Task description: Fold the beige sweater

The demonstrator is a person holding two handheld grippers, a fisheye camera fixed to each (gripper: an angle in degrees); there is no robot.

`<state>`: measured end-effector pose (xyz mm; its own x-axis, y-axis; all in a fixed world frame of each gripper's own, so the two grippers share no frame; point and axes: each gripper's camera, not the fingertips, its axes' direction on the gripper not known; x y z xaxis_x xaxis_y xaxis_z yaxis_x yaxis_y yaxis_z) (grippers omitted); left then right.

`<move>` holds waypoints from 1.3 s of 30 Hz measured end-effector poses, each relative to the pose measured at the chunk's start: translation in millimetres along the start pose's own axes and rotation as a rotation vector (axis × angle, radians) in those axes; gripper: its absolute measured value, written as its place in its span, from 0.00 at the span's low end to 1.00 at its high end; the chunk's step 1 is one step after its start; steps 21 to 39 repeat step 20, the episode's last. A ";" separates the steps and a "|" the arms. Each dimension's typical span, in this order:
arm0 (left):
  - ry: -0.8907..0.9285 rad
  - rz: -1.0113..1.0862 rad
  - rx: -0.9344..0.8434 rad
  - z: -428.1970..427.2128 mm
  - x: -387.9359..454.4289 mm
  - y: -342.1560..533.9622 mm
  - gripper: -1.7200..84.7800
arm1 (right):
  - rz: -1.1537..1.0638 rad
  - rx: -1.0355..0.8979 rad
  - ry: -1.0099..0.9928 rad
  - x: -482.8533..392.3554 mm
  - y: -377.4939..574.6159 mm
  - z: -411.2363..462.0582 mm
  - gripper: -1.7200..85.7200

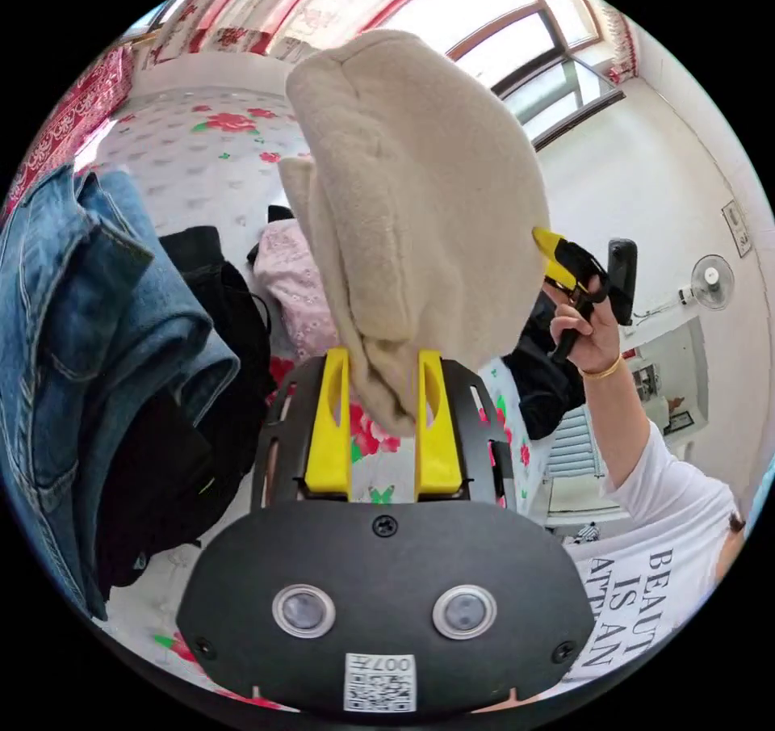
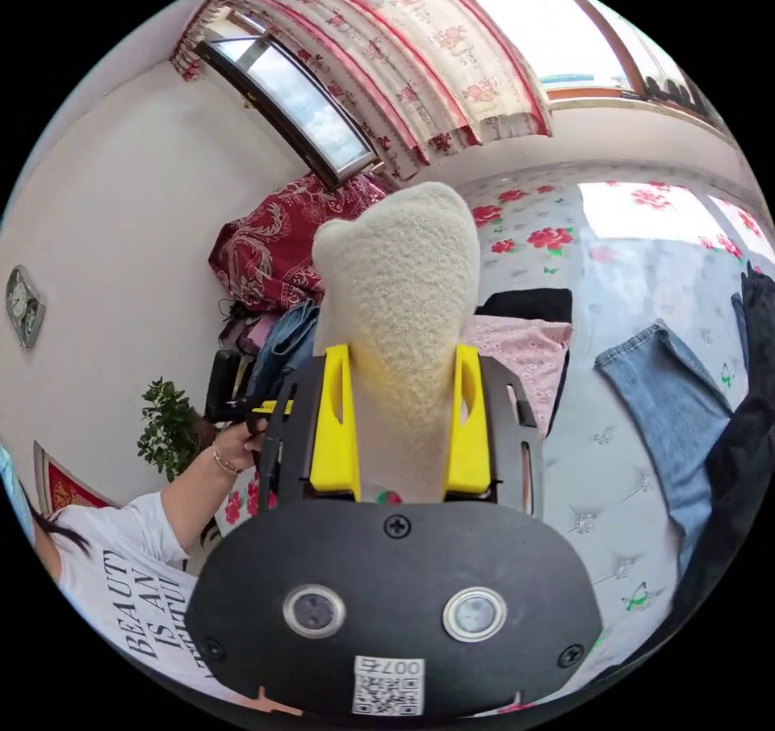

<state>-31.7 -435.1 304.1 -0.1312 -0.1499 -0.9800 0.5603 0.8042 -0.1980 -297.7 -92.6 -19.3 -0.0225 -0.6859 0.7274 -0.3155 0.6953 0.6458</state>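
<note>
Above floral bed [image 1: 186,165], both tongs [image 1: 381,376] [image 2: 401,376] clamp raised beige sweater [image 1: 420,198].

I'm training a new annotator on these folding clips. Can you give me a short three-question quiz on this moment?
1. True or false: both hand-held grippers grip the beige sweater.
2. What lies nearest the pink garment in the right gripper view? A) blue jeans B) wall clock C) potted plant
3. What pattern does the bedsheet carry?

Key: 1 true: the left hand-held gripper and the right hand-held gripper each clamp a fold. 2 A. 3 red flowers.
</note>
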 end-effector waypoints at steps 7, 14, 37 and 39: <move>-0.092 -0.025 -0.261 90.6 -6.0 128.3 0.14 | 0.233 -0.114 0.084 63.0 157.1 90.2 0.14; -0.224 -0.134 -0.345 78.7 20.7 250.9 0.13 | 0.336 -0.168 0.511 71.6 298.0 -10.8 0.15; -0.169 -0.217 -0.352 83.6 41.2 265.9 0.11 | 0.443 -0.050 1.082 108.4 287.5 -173.9 0.16; -0.169 -0.217 -0.352 83.6 41.2 265.9 0.11 | 0.443 -0.050 1.082 108.4 287.5 -173.9 0.16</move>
